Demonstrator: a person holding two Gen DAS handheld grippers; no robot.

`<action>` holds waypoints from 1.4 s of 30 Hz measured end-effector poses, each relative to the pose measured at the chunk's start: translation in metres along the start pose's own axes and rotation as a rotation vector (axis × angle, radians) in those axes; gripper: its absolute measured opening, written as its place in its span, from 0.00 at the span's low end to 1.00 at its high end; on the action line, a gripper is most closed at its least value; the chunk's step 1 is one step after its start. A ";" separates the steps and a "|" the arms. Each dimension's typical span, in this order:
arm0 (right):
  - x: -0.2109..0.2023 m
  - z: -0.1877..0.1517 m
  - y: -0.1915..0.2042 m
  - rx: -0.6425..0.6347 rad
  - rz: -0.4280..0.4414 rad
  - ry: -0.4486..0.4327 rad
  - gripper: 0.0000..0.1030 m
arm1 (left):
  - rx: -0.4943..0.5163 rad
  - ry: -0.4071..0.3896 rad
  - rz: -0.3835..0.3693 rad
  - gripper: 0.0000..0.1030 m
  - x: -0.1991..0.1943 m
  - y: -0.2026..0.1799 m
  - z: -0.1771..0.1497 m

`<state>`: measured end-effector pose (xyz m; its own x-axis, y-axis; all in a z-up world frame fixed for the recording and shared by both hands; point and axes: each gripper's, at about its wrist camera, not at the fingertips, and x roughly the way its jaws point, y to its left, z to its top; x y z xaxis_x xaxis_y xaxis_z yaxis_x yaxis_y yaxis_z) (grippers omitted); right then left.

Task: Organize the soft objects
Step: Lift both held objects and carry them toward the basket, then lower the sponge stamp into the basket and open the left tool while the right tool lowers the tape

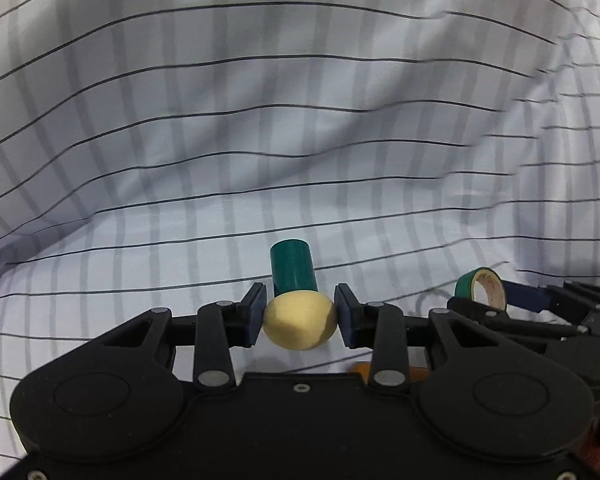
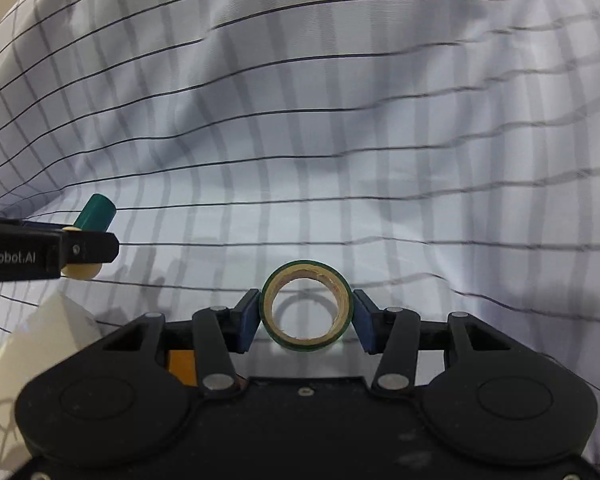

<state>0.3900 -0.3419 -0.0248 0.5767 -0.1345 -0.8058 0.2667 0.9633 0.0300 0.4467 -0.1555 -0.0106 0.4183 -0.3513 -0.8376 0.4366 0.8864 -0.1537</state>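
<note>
A white checked cloth (image 1: 300, 120) fills the background, rumpled. Above it, the left hand-held gripper (image 1: 300, 314) clamps the cream rounded end of a toy with a dark green cylinder (image 1: 293, 266). Just beside it, the right hand-held gripper (image 2: 306, 318) squeezes a green tape roll (image 2: 306, 306), its hole facing the camera.

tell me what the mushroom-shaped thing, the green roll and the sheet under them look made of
Mushroom toy: matte cream cap and green stem, likely foam or plastic; it shows no denting under the pads.
Tape roll: glossy green film around a tan, frayed cardboard-like core.
Checked cloth: thin woven fabric, softly wrinkled.
</note>
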 end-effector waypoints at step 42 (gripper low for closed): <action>-0.196 -0.233 -0.001 0.128 0.033 -0.114 0.47 | 0.090 -0.118 -0.117 0.37 -0.182 -0.097 -0.195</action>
<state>0.0971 -0.2620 -0.0050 0.6685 -0.1362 -0.7311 0.3384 0.9311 0.1360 0.1731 -0.1185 0.0543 0.4487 -0.4878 -0.7488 0.5552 0.8087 -0.1943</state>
